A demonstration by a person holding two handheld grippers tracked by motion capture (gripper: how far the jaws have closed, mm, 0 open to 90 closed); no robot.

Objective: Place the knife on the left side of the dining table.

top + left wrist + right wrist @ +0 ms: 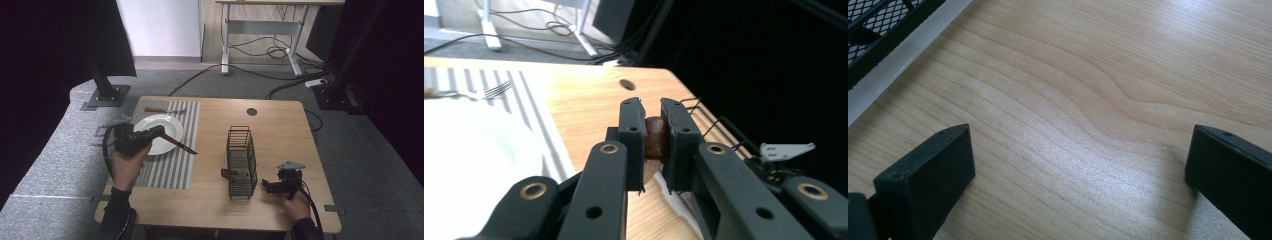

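left gripper [652, 145] fingers clamp knife [177, 144] | right gripper [1080, 175] fingers wide, empty

- Both grippers are built from matte black plastic: the left gripper [150, 135] and the right gripper [266, 184].
- Brass-coloured rivets [609, 148] are set into the left gripper's linkage arms.
- A grey three-cornered plate [291, 165] is mounted on the right gripper.
- Black cables [312, 203] are trailed from the grippers.
- Dark long sleeves [115, 215] are worn.
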